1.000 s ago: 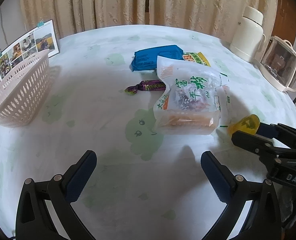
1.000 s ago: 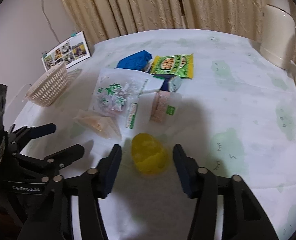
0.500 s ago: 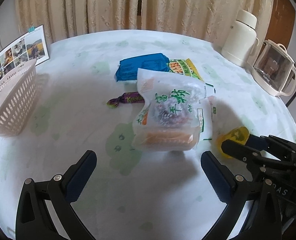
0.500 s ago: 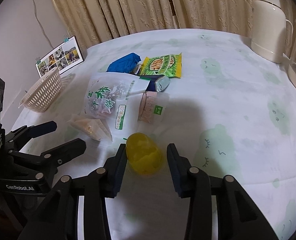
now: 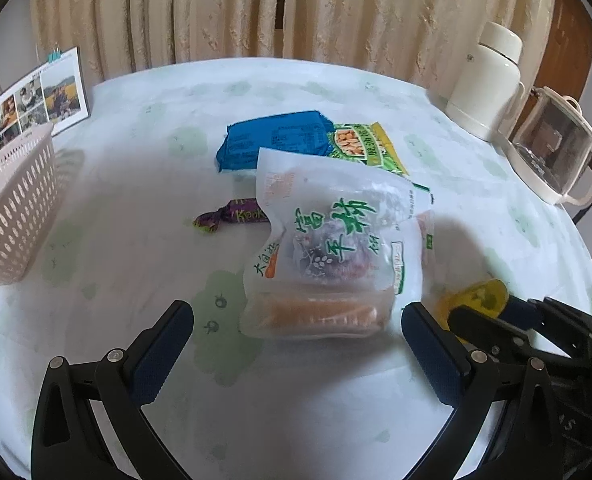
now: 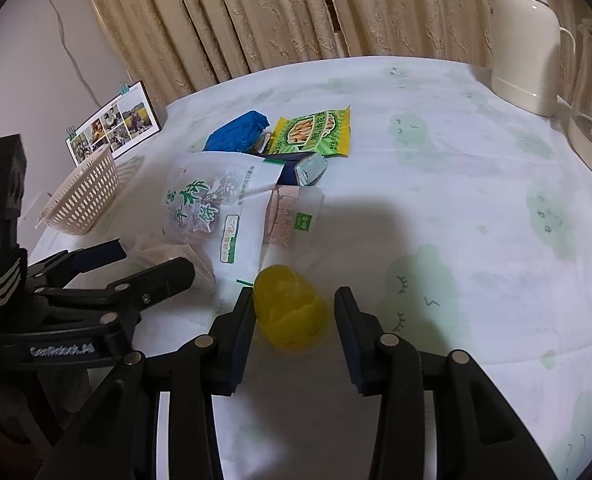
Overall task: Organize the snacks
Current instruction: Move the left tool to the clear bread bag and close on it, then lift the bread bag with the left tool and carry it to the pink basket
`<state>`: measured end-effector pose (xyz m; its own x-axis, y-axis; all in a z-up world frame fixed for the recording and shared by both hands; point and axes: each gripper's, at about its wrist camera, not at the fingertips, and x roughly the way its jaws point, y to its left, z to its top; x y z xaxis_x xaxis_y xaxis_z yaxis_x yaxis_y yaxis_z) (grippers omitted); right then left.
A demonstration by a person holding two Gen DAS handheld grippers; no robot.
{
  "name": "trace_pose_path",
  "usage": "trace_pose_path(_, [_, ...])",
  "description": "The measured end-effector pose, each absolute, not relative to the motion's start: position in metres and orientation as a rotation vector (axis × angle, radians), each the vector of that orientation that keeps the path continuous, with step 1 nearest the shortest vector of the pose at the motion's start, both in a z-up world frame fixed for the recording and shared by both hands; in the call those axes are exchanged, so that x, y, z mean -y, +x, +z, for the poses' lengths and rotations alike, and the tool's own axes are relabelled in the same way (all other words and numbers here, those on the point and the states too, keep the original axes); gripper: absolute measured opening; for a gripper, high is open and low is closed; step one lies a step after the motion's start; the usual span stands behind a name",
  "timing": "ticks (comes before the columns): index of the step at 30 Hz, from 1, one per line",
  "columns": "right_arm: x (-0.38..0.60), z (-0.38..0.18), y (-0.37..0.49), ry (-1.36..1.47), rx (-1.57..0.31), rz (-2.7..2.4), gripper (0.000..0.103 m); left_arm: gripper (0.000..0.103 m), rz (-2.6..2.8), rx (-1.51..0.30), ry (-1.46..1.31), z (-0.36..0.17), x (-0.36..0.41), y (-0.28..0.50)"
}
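Observation:
A yellow jelly cup [image 6: 291,308] stands on the tablecloth between the fingers of my right gripper [image 6: 293,320]. The jaws are open but narrow: the left pad touches the cup and a thin gap shows at the right pad. My left gripper [image 5: 296,340] is wide open, just short of a large white snack bag with green characters [image 5: 336,248]. Behind that bag lie a blue packet [image 5: 271,140], a green and yellow packet [image 5: 360,144] and a purple candy [image 5: 235,216]. A pink-white packet [image 6: 291,216] and a grey-blue packet [image 6: 304,170] show in the right wrist view.
A pale perforated basket [image 5: 11,208] stands at the left edge of the table, with a photo card [image 5: 31,100] behind it. A cream thermos [image 5: 492,80] and a glass kettle [image 5: 552,152] stand at the back right. Curtains hang behind the round table.
My right gripper's fingers have closed in around the yellow cup. My left gripper has moved closer to the large white bag and stayed open.

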<state>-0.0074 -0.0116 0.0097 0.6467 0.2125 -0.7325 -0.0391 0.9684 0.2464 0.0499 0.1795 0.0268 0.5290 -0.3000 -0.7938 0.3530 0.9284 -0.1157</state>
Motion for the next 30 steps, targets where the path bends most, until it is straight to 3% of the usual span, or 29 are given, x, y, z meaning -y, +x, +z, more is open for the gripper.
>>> trace_pose_path(9, [0.011, 0.01, -0.008, 0.222, -0.86, 0.146, 0.039, 0.091, -0.408, -0.942, 0.077, 0.02, -0.176, 0.049])
trace_pose_path(14, [0.011, 0.01, -0.008, 0.222, -0.86, 0.146, 0.039, 0.079, -0.426, -0.924, 0.097, 0.021, -0.173, 0.046])
trace_pose_path(30, [0.011, 0.01, -0.008, 0.222, -0.86, 0.146, 0.039, 0.078, -0.377, -0.877, 0.106, 0.029, -0.178, 0.038])
